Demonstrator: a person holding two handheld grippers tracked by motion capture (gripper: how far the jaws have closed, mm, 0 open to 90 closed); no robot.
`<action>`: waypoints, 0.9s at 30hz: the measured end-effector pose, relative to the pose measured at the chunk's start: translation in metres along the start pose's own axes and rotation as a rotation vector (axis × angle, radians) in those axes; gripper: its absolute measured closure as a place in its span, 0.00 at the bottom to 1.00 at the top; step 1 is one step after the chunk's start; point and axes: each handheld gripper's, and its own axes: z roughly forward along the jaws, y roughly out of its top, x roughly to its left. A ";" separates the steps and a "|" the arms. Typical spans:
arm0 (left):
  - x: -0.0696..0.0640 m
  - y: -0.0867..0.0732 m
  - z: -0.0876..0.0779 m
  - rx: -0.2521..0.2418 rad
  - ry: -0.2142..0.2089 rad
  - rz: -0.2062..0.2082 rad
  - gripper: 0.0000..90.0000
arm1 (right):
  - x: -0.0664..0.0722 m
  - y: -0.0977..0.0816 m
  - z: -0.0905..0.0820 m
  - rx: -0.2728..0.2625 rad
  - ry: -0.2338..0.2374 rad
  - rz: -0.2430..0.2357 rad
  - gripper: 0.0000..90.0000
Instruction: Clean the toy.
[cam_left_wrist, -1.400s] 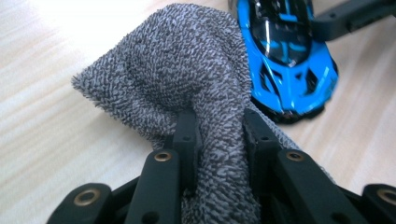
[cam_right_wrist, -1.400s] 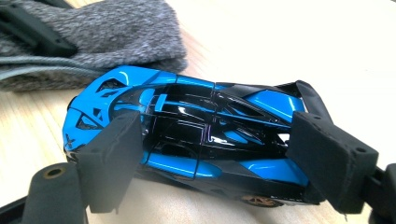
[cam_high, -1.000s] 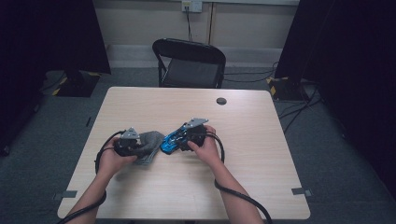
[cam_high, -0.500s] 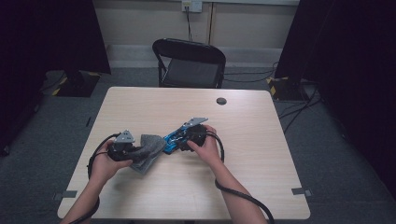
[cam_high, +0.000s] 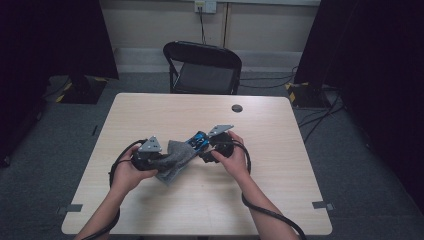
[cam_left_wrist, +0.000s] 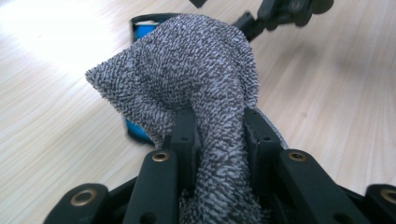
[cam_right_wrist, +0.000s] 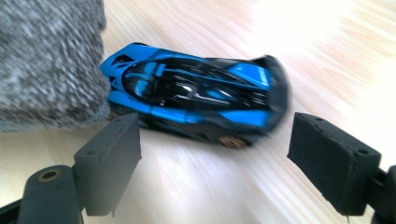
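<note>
Left gripper (cam_high: 159, 161) pinches grey terry cloth (cam_left_wrist: 196, 93), jaws pressed into the fabric; the cloth drapes toward the blue toy sports car (cam_right_wrist: 191, 100) mid-table (cam_high: 280, 185), its edge covering one end of the car. Right gripper (cam_right_wrist: 215, 172) has jaws spread wide, pads off the car, which lies just beyond them.

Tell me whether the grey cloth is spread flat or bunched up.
Bunched up. The grey terry cloth is pinched between the pads of the left hand-held gripper, lifted into folds and draped over one end of the blue toy car.
</note>
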 end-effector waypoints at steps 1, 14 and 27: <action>-0.002 0.003 0.003 0.006 -0.006 0.007 0.77 | -0.003 -0.002 -0.005 -0.010 -0.001 0.005 0.18; -0.031 0.041 0.051 -0.007 -0.115 0.071 0.77 | -0.035 -0.027 -0.059 -0.093 -0.049 0.047 0.18; -0.063 0.061 0.118 0.054 -0.233 0.157 0.77 | -0.059 -0.060 -0.090 -0.084 -0.103 0.105 0.17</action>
